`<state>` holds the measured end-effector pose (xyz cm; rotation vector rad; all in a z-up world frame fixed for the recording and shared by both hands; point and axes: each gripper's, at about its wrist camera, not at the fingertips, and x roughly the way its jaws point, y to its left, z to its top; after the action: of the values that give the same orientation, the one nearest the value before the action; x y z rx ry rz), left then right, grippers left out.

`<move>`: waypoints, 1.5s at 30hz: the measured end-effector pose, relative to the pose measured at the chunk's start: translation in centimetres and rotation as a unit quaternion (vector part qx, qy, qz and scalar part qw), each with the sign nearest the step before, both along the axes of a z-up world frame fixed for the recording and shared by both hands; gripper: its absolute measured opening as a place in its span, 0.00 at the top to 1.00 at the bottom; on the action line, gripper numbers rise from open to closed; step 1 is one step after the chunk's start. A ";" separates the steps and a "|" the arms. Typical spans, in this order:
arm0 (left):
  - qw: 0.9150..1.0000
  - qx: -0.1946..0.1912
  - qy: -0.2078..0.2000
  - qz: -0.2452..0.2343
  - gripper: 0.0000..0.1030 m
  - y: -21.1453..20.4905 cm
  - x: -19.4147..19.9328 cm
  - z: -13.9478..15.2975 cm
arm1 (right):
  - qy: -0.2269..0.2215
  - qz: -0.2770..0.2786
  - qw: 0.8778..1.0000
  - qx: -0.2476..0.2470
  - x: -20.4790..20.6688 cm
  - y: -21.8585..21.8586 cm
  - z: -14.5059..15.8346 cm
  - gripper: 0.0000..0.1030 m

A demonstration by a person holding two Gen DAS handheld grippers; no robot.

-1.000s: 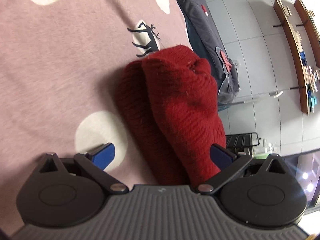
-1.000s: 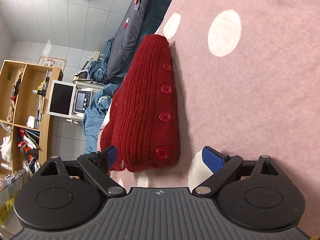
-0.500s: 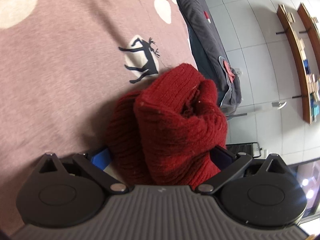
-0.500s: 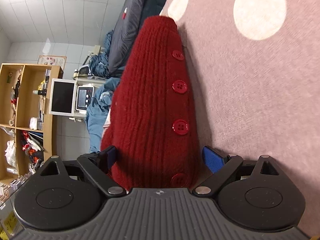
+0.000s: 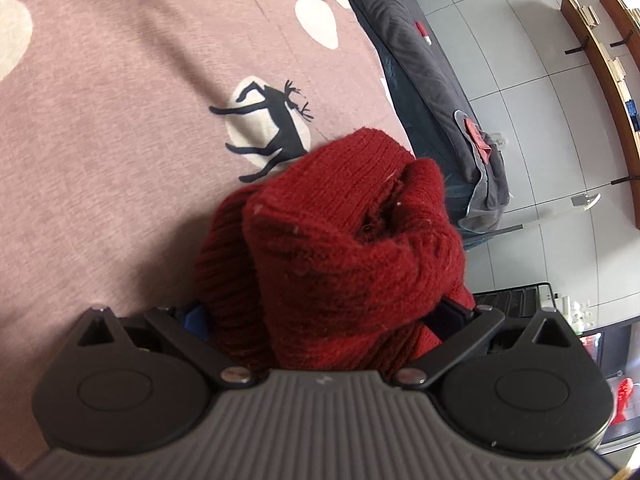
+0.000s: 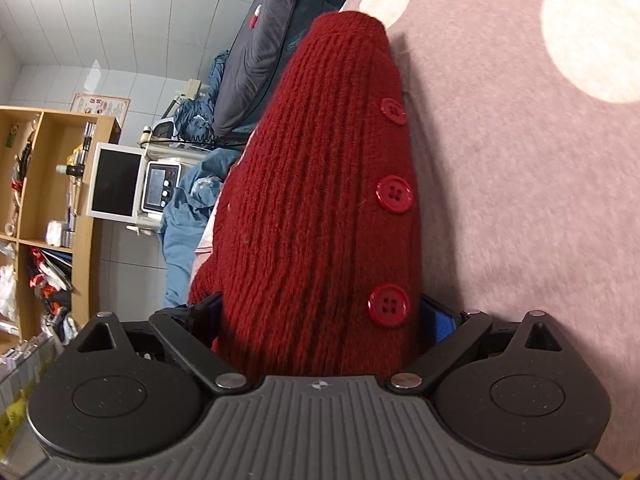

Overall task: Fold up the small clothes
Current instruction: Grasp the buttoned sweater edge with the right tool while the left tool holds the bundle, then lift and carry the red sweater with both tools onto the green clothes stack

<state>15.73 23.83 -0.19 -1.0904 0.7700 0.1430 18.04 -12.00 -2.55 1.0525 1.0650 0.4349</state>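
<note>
Red knit cardigan (image 6: 320,208), thick and ribbed, bundled into a long soft roll on a pink brushed blanket (image 5: 120,120) dotted with cream circles and a black reindeer print (image 5: 276,124). Three glossy four-hole buttons (image 6: 394,194) down one edge in the right wrist view; a bunched, fuzzy fold with a dark hollow in the left wrist view. Left gripper (image 5: 320,316) clamped on one end of the roll, blue pads nearly buried in wool. Right gripper (image 6: 320,316) clamped on the other end, knit filling the gap between the fingers. Compared with a second ago: both grippers then wide apart with the cardigan lying ahead, now pressed in on it, the garment much closer to each camera. Dark grey quilt (image 5: 432,80) beyond the blanket's edge.
</note>
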 end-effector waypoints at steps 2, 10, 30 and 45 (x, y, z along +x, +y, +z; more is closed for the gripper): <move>1.000 0.012 -0.002 0.002 0.00 -0.4 0.4 0.2 | -0.005 0.007 1.000 -0.011 0.2 0.2 0.0 0.00; 0.998 0.056 -0.004 -0.001 0.01 -2.0 1.4 0.9 | -0.028 0.017 0.998 -0.048 -0.1 0.0 0.0 0.00; 0.988 0.129 -0.026 -0.077 0.36 -8.4 -0.6 6.9 | -0.166 0.036 0.969 -0.177 -3.8 -1.7 7.2 0.00; 0.955 0.141 -0.176 -0.191 0.38 -26.6 -5.3 20.6 | -0.322 -0.033 0.907 -0.271 -11.3 -13.3 20.6 0.00</move>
<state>10.45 -2.73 20.43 -0.6552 0.6027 -0.2595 6.77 -25.26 18.09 0.3898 0.4982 0.3623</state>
